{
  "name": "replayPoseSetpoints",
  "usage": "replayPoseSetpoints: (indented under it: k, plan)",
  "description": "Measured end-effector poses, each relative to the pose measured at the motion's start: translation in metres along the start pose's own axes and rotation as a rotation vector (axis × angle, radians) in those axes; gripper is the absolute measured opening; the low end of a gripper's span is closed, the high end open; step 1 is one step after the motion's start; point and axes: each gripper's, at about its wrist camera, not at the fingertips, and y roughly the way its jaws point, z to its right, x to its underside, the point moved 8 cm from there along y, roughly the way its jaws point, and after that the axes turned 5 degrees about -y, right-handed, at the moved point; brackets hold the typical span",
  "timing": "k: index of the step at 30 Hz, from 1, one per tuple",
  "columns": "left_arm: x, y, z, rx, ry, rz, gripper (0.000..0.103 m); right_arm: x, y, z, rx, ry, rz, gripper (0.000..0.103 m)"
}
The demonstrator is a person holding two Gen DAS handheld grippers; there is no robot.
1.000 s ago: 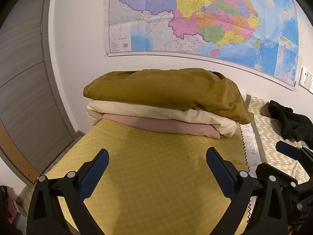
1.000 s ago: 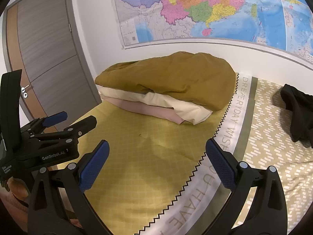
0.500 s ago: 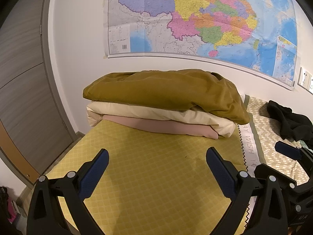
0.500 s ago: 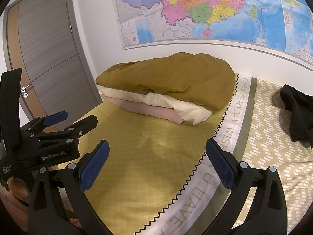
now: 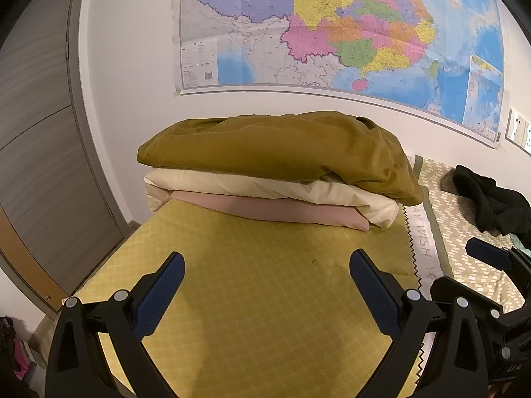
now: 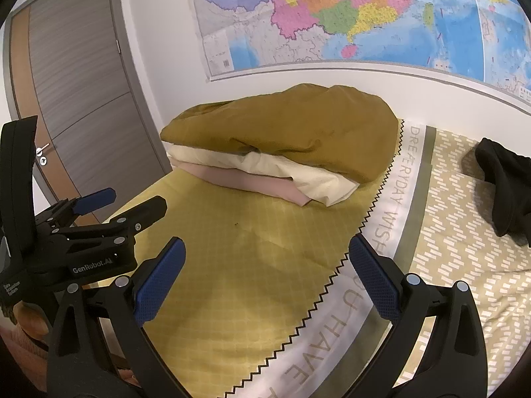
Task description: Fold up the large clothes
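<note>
A stack of folded clothes lies at the head of the bed against the wall: an olive-brown garment (image 5: 278, 147) (image 6: 292, 126) on top, a cream one (image 5: 265, 187) (image 6: 298, 174) under it, a pink one (image 5: 275, 210) (image 6: 252, 182) at the bottom. A crumpled black garment (image 5: 491, 199) (image 6: 504, 179) lies unfolded to the right. My left gripper (image 5: 265, 285) hovers open over the yellow bedspread (image 5: 265, 298), well short of the stack. My right gripper (image 6: 265, 275) is also open and empty, beside the left gripper (image 6: 99, 219) seen at its left.
The yellow bedspread (image 6: 232, 282) meets a white lettered band (image 6: 391, 205) and a patterned beige cover (image 6: 464, 265). A large map (image 5: 332, 26) hangs on the wall. A grey door (image 6: 83, 83) with a handle (image 6: 41, 152) stands left of the bed.
Both views have drifted only slightly; the stack sits a touch lower in frame. Both grippers stay open and empty.
</note>
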Motion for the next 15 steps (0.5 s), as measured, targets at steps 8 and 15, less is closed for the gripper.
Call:
replayPoseSetpoints:
  k: [8,15]
  plan:
    - [0.0021,0.0026,0.0007,-0.001,-0.003,-0.011,0.096,0.0002,0.0003,0.0006,-0.003,0.002,-0.003,0.097]
    - [0.0034,0.0033,0.0026,-0.003,0.002,-0.012,0.096,0.0007,0.001,0.002,-0.003,0.006,-0.003,0.097]
